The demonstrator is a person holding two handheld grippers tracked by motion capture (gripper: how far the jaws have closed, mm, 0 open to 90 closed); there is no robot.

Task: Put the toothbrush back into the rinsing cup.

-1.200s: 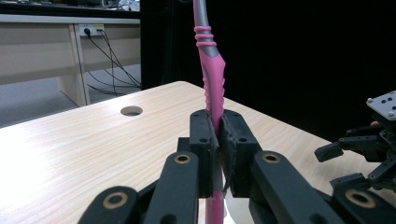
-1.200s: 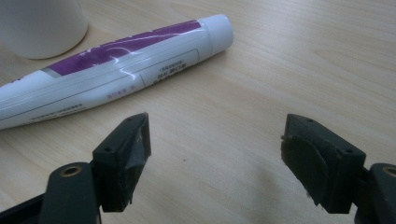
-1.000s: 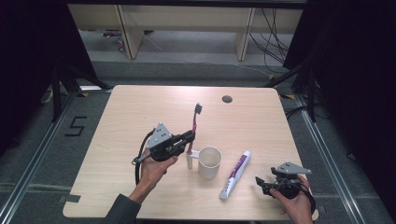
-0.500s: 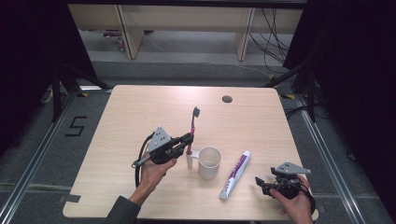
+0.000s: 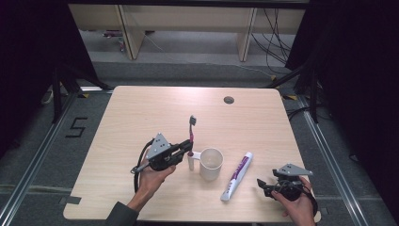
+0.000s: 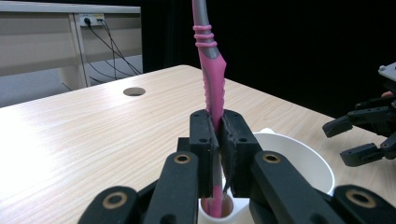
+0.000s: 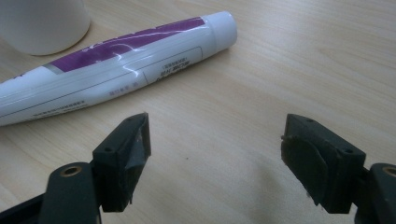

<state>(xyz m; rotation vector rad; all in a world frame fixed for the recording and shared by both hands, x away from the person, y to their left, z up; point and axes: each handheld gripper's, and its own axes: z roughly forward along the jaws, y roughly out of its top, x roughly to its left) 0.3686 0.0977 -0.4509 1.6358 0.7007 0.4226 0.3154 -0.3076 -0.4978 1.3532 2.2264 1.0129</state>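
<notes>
The pink toothbrush (image 5: 191,136) stood upright at frame centre, clamped in the left gripper (image 5: 187,151), its lower end in the small holder (image 6: 219,211) beside the white cup (image 5: 211,163). Lowering it straight should seat it. The holder's base was cut off. The right gripper (image 5: 266,187) waited wide open, empty.

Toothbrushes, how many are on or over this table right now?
1. The toothbrush stands upright in the left gripper, its lower end in the small holder beside the cup.
</notes>
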